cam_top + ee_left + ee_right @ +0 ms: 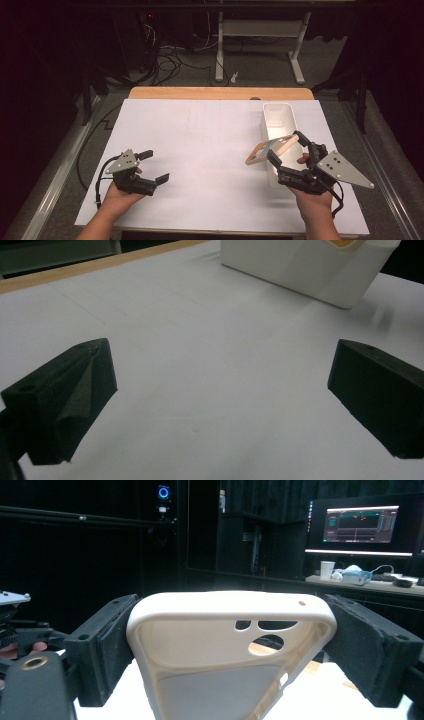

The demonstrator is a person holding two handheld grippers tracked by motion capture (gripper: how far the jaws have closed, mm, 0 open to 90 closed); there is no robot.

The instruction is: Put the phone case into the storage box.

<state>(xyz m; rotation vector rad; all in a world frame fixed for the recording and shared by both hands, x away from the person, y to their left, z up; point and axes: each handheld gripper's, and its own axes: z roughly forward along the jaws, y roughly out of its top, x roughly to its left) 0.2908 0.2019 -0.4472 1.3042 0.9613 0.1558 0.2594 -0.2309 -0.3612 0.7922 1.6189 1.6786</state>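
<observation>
At about 7 o'clock on the table (200, 150), the left gripper (154, 167) hovers low with its jaws spread wide and nothing between them. Over at 4 o'clock, the right gripper (283, 144) pinches a cream phone case (227, 650) across its long edges, lifted above the near end of the white bin (278, 117). The case looks light, thin and somewhat flexible, likely to bow under pressure; a hold on the side rails, clear of the camera cutout, seems soundest.

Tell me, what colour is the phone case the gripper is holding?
Cream, a pale off-white. The phone case shows best in the right gripper view.
</observation>
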